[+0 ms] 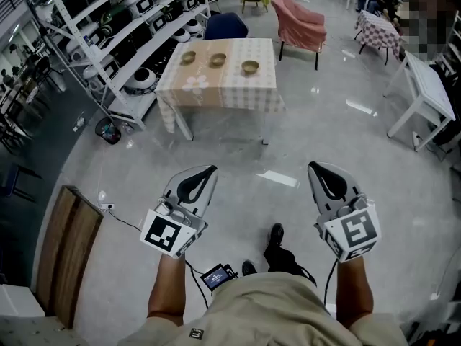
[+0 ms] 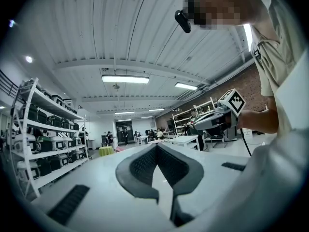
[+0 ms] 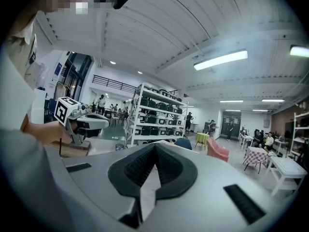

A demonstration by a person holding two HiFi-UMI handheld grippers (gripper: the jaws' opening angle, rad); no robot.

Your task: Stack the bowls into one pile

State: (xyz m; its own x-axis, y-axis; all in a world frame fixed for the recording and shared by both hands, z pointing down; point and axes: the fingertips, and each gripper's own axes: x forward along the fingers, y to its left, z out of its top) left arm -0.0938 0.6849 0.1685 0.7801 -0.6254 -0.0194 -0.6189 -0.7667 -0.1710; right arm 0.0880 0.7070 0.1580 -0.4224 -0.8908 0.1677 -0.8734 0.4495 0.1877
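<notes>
- Head view: three bowls stand apart in a row on a table [image 1: 216, 85] covered with a checked cloth, at the top centre of the floor area.
  - left bowl [image 1: 188, 58]
  - middle bowl [image 1: 217, 60]
  - right bowl [image 1: 250, 67]
- Head view: no bowl rests inside another.
- Head view: the left gripper [image 1: 207, 171] and the right gripper [image 1: 318, 167] are held side by side over bare floor. Both point toward the table and are well apart from it.
- Head view: a shelving rack [image 1: 122, 27] loaded with appliances stands left of the table. A blue chair [image 1: 225, 26] and a pink-covered chair [image 1: 299, 20] stand behind it.
- Left gripper view: the left gripper [image 2: 157, 148] has its jaws closed, the dark pads meeting at the tip. Nothing sits between them. The right gripper [image 2: 197, 123] shows at the right, held by a hand.
- Right gripper view: the right gripper [image 3: 155, 146] has its jaws closed tip to tip and holds nothing. The left gripper [image 3: 106, 122] shows at the left. The rack [image 3: 154, 117] stands ahead.
</notes>
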